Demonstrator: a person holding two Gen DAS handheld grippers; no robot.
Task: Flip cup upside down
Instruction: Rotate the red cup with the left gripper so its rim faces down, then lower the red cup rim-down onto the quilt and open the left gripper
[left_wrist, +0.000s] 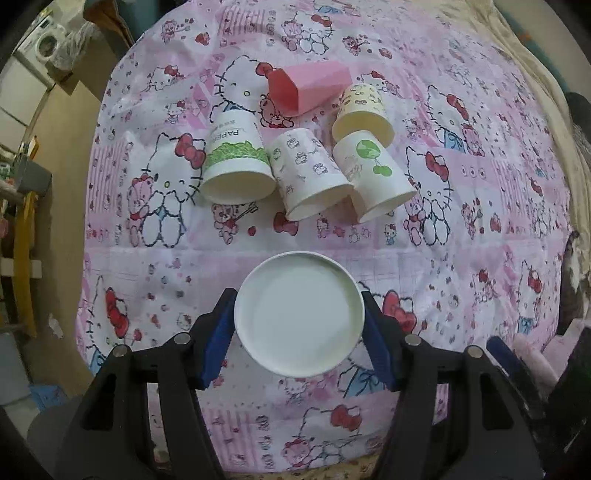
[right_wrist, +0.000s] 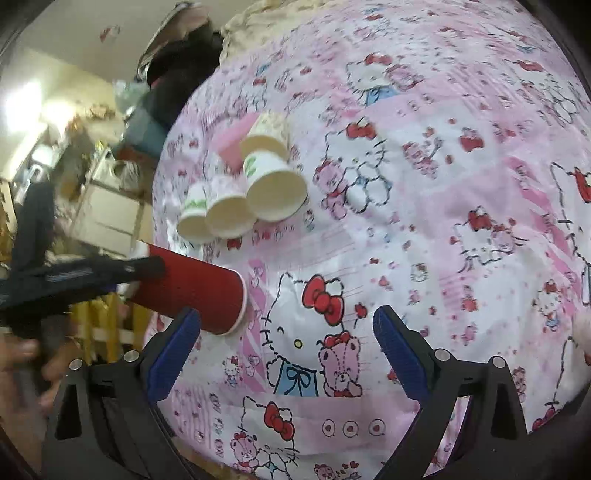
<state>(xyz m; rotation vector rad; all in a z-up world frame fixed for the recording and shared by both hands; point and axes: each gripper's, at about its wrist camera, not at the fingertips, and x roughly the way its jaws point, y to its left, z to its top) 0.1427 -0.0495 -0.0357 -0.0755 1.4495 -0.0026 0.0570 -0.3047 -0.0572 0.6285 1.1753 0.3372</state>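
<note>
My left gripper (left_wrist: 299, 317) is shut on a red paper cup; the left wrist view shows its white round bottom (left_wrist: 299, 314) between the blue pads. In the right wrist view the same red cup (right_wrist: 192, 291) is held on its side above the cloth by the left gripper (right_wrist: 147, 267), blurred. My right gripper (right_wrist: 286, 325) is open and empty above the cloth, just right of the red cup.
Several paper cups lie on their sides in a cluster (left_wrist: 310, 173), with a pink cup (left_wrist: 310, 85) behind them, on the pink Hello Kitty cloth (left_wrist: 480, 221). The cluster also shows in the right wrist view (right_wrist: 243, 192). Furniture and clutter stand off the table's left edge.
</note>
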